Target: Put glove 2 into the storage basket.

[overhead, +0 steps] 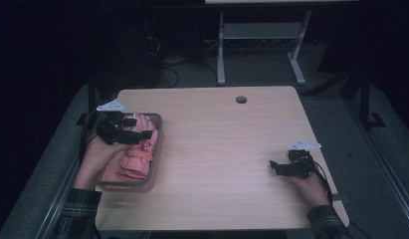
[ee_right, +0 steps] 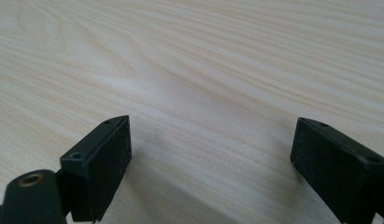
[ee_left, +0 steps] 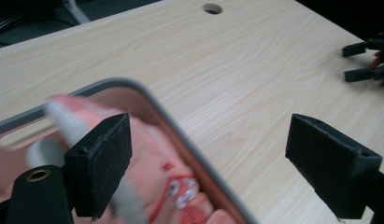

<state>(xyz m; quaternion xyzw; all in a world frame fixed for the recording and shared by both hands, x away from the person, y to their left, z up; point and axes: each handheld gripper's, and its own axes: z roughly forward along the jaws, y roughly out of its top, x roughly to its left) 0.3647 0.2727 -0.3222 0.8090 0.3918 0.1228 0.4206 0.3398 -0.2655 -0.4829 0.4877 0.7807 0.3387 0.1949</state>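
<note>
A grey-rimmed tray [overhead: 156, 144] at the table's left holds crumpled pink cloth [overhead: 135, 164] with a red and white print. My left gripper [overhead: 142, 134] hovers open over the tray's right rim. In the left gripper view the jaws straddle the rim [ee_left: 180, 130]: one is above the pink cloth [ee_left: 152, 154], the other above bare table. My right gripper [overhead: 274, 167] rests open near the table's right edge. Its wide-apart jaws have just wood grain between them in the right gripper view [ee_right: 213, 154]. That gripper also shows far off [ee_left: 362, 60] in the left gripper view.
The light wooden table [overhead: 227, 149] has a round cable hole [overhead: 241, 99] near its far edge. Behind the table, on a dark floor, stand a white desk frame [overhead: 261, 45] and tangled cables [overhead: 162, 59].
</note>
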